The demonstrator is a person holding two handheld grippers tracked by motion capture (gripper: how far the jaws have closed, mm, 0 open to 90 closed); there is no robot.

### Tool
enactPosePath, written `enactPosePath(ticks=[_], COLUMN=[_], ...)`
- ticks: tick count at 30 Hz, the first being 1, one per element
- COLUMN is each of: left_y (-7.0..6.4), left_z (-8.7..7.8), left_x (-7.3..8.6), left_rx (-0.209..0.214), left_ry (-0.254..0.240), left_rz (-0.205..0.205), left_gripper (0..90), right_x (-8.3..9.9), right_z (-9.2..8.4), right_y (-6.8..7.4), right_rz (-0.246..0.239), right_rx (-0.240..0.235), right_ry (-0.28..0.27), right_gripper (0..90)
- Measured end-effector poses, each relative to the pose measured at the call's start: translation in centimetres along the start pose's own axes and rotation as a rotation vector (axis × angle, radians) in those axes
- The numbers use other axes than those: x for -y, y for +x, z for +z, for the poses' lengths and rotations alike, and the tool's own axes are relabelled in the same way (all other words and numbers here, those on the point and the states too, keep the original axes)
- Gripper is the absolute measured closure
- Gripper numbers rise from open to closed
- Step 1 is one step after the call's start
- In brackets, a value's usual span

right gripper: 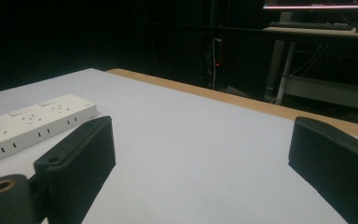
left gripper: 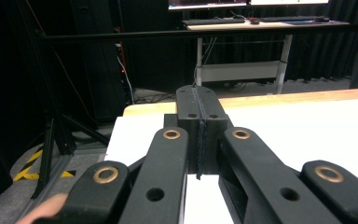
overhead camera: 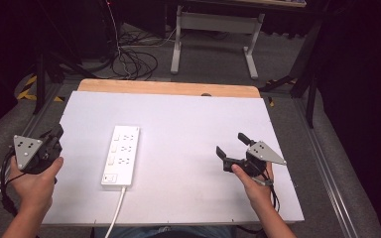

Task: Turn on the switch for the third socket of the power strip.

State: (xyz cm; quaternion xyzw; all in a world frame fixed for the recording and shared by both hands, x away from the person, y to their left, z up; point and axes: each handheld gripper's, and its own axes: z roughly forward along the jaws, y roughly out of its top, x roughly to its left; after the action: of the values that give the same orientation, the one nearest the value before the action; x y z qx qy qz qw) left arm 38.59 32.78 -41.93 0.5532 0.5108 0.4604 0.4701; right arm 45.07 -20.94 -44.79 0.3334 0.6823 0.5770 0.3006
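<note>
A white power strip (overhead camera: 121, 156) lies lengthwise on the white tabletop (overhead camera: 193, 119), left of centre, its cord running off the near edge. My left gripper (overhead camera: 57, 133) is held at the table's left edge, beside the strip and apart from it. Its jaws are pressed flat together in the left gripper view (left gripper: 200, 100), with nothing between them. My right gripper (overhead camera: 231, 144) hovers over the right part of the table, jaws spread wide and empty (right gripper: 205, 149). In the right gripper view the power strip (right gripper: 32, 123) lies off to the left.
A wooden strip (overhead camera: 168, 88) borders the far side of the tabletop. Beyond it stand a desk with white legs (overhead camera: 213, 29) and loose cables on the floor (overhead camera: 134, 59). Metal rails run along both sides of the table.
</note>
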Motion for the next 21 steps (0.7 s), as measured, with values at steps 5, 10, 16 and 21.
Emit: enactPosePath(ticks=[5,10,16,21], left_y=[0.0,-0.2,-0.2,-0.4], left_z=[0.2,0.4,0.8,1.1], left_x=[0.0,0.0,0.0,0.0], left_rx=[0.005,0.010,0.014,0.022], left_ry=[0.000,0.007,0.015,0.016], left_rz=[0.000,-0.002,0.009,0.007], left_gripper=[89.8,89.8,89.8,89.8], right_x=[0.0,0.1,0.1,0.2], right_z=[-0.1,0.0,0.0,-0.1], right_y=[0.0,0.0,0.1,0.1], right_rz=[0.001,-0.005,-0.010,-0.008], right_rx=[0.000,0.001,0.002,0.003], right_ry=[0.001,0.006,0.009,0.011], right_gripper=[7.4,7.5,7.6,7.6])
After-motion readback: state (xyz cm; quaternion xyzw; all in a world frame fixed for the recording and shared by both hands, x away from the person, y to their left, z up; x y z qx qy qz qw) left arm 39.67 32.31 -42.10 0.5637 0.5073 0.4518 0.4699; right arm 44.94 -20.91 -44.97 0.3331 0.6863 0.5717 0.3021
